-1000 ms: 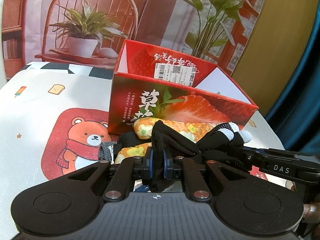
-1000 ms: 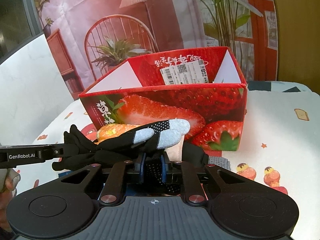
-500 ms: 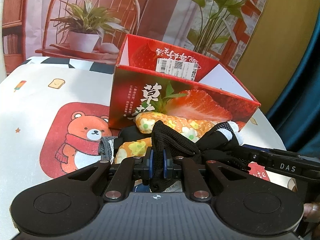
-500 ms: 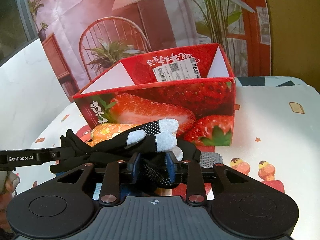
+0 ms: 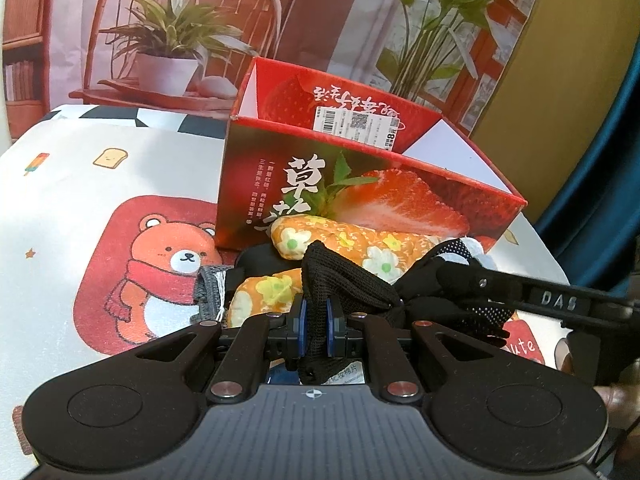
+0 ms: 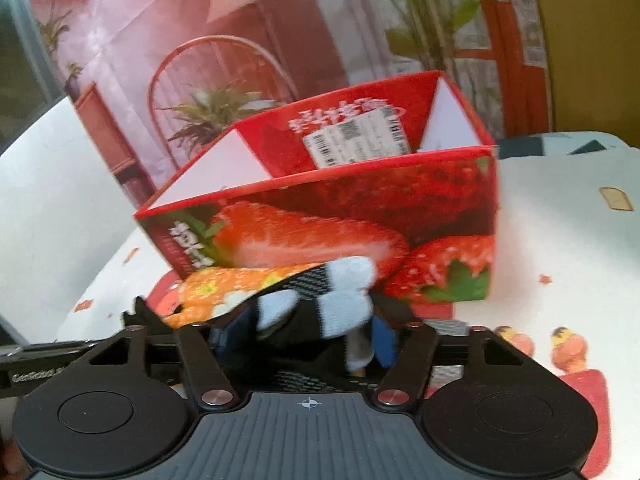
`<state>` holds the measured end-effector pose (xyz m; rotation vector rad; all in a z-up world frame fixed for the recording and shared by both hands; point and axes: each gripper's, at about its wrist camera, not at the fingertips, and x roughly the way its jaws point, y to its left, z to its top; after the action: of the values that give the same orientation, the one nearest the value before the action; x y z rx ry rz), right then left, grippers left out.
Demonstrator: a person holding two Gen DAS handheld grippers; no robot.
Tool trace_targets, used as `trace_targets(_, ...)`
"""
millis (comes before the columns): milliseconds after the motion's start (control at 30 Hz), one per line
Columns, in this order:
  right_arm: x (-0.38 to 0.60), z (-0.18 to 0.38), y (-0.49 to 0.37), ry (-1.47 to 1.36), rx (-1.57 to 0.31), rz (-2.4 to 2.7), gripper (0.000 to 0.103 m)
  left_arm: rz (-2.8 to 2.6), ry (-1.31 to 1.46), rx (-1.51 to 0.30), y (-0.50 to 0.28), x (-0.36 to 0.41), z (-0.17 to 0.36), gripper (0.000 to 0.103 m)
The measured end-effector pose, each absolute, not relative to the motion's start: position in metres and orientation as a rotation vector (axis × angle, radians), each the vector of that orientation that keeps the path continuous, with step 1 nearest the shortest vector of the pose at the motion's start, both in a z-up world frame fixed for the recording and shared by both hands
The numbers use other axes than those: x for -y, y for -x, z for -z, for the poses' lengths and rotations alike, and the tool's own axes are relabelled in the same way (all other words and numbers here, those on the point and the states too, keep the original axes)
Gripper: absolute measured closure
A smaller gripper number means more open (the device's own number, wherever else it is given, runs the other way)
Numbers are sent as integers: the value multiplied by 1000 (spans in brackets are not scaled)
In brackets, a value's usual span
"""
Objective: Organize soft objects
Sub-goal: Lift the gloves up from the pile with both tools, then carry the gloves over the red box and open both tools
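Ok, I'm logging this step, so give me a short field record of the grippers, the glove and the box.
left gripper: shut on the black glove
right gripper: jaws just been opening, glove fingertips loose between them
orange floral items: on table, before the box
strawberry box: upright, open-topped; contents not visible

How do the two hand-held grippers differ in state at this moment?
The left hand-held gripper is shut, its blue pads pinching the cuff of the black glove; the right hand-held gripper stands open, its jaws having just been opening, with the glove's pale fingertips lying loose between them. The left view is sharp; the right is motion-blurred. Both point at the strawberry box.
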<state>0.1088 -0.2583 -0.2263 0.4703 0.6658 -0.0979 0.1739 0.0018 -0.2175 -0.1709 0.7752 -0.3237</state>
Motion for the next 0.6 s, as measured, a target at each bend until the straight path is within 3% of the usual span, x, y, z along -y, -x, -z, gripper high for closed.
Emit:
trace_targets(33, 254, 224, -109, -444, -664, 100, 53, 327, 171, -774, -174, -1, 217, 92)
trace_targets(100, 248, 222, -108, -401, -663, 88, 72, 329, 167, -769, -174, 0, 216, 92)
trace_targets(200, 251, 217, -105, -412, -653, 95, 85, 339, 166, -757, -173, 0, 212, 92)
trace_targets(600, 262, 186, -91, -432, -562, 98, 92, 370, 171, -663, -176, 5, 179, 92)
